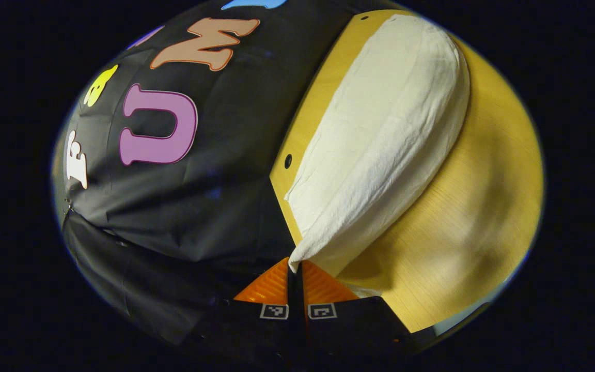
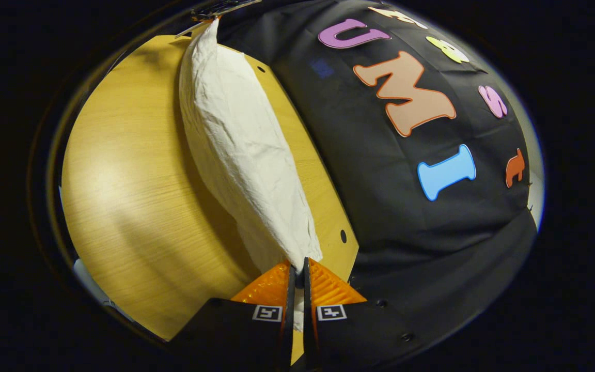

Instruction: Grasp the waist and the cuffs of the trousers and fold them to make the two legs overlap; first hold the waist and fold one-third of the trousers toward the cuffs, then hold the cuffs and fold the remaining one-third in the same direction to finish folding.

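The cream-white trousers lie in a long band on the wooden table, near its edge by the black cloth wall. My left gripper is shut on one corner of the fabric, which rises off the table into its fingers. In the right gripper view the same trousers stretch away from my right gripper, which is shut on the near end of the cloth. At the far end of that band the other gripper pinches the fabric. The cloth sags between the two held ends.
The table edge with two small dark holes runs close along the trousers. Beyond it hangs the black cloth wall. Bare wood spreads on the other side of the trousers.
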A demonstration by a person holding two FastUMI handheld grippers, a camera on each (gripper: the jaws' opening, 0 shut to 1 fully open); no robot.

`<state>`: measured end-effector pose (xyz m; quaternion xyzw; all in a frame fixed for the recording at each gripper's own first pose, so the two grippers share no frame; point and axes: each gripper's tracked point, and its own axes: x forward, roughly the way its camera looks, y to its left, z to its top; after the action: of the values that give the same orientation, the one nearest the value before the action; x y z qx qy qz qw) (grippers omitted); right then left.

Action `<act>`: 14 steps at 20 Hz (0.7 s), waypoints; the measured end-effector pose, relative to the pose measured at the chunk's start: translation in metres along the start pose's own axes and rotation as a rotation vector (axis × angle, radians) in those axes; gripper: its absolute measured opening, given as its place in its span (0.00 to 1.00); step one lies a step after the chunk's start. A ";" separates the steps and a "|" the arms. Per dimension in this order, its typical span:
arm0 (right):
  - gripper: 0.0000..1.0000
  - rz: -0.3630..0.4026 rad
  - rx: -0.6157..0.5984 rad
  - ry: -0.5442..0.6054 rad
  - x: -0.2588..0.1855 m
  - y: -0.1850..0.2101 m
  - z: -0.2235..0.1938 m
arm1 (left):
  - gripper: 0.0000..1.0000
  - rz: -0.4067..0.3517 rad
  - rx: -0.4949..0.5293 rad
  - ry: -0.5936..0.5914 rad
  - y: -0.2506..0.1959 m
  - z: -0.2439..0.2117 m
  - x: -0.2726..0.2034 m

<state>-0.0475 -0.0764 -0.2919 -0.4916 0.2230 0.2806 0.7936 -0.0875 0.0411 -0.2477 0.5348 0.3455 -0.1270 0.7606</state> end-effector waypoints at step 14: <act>0.10 -0.160 0.120 0.082 0.082 -0.072 0.050 | 0.00 -0.024 -0.293 -0.094 0.079 0.077 0.111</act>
<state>0.0648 -0.0388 -0.2756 -0.4707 0.2317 0.1819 0.8317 0.0674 0.0227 -0.2493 0.4076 0.3307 -0.1091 0.8442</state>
